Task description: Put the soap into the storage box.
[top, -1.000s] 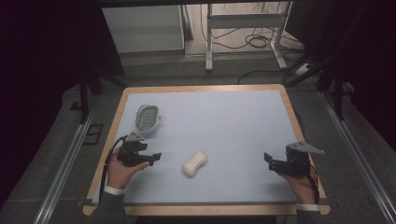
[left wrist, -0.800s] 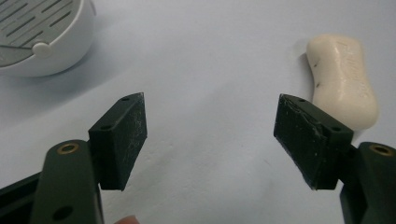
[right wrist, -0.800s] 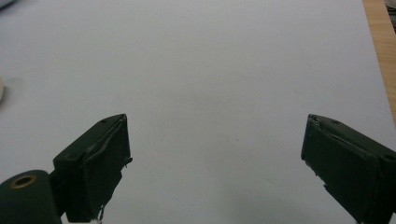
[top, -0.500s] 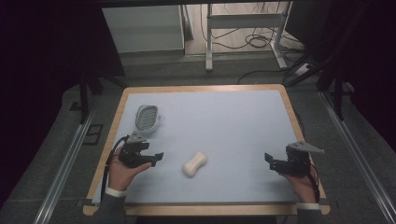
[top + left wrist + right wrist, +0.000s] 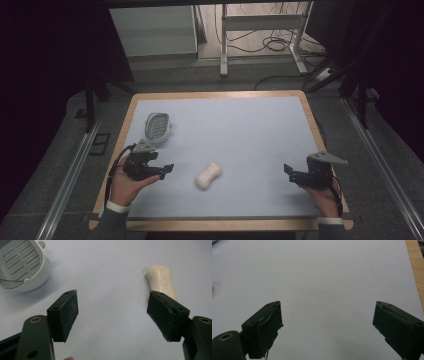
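Soap bar [image 5: 209, 175], cream, waisted, lying flat on the pale blue worktop [image 5: 240, 130] near its front middle, free of any grip; likely set there for pickup; left claw [image 5: 161, 171] just to its left, jaws spread with nothing between them, one pad overlapping the bar's near end in the left gripper view, seemingly lining up; soap dish [image 5: 157, 126], white, slotted, behind the left claw, presumably the destination; right claw [image 5: 291, 173] well apart at the right edge, spread, idle.
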`<control>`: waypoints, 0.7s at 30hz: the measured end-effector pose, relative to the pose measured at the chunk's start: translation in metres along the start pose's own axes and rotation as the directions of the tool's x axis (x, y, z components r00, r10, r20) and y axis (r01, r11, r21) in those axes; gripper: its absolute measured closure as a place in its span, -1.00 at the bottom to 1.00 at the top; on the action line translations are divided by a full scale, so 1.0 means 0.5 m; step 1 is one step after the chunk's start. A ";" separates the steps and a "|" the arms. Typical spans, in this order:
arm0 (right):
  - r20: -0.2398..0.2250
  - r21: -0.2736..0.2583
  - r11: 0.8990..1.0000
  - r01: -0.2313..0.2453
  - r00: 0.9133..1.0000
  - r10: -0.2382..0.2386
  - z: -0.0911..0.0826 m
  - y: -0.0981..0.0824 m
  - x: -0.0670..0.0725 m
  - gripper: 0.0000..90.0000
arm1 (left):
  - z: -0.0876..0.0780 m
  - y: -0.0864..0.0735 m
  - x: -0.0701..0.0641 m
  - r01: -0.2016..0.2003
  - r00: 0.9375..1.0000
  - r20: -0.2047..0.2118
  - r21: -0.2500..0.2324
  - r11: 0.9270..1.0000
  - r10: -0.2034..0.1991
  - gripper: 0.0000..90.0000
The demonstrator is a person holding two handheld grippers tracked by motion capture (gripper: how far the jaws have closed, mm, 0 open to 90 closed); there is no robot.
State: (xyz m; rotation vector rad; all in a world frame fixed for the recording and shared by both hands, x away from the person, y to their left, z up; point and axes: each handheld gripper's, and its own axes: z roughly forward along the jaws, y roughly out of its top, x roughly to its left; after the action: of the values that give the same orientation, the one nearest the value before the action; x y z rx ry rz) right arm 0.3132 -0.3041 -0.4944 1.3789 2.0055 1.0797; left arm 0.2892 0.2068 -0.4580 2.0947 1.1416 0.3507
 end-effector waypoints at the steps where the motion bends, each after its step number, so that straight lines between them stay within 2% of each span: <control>1: 0.000 -0.001 1.000 -0.001 1.000 0.001 0.000 0.000 0.000 -0.81 | 0.000 0.002 -0.003 -0.007 1.000 0.001 0.002 1.000 0.007 -0.43; 11: 0.004 -0.008 1.000 0.002 1.000 -0.002 0.000 0.000 0.002 -0.81 | 0.018 0.032 -0.029 -0.043 0.999 0.033 0.042 0.998 0.042 -0.44; 15: 0.004 -0.002 1.000 0.003 1.000 -0.003 0.001 -0.002 0.001 -0.81 | 0.038 0.048 -0.043 -0.062 0.996 0.067 0.069 0.996 0.058 -0.47; 21: 0.002 -0.001 1.000 -0.001 1.000 0.001 0.001 -0.002 0.000 -0.81 | 0.066 0.058 -0.066 -0.084 0.993 0.092 0.104 0.991 0.075 -0.48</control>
State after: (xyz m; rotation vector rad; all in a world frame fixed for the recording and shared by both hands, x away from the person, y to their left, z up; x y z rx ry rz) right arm 0.3129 -0.3042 -0.4953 1.3800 2.0033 1.0790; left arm 0.3064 0.1545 -0.4579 2.2314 1.0484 0.2365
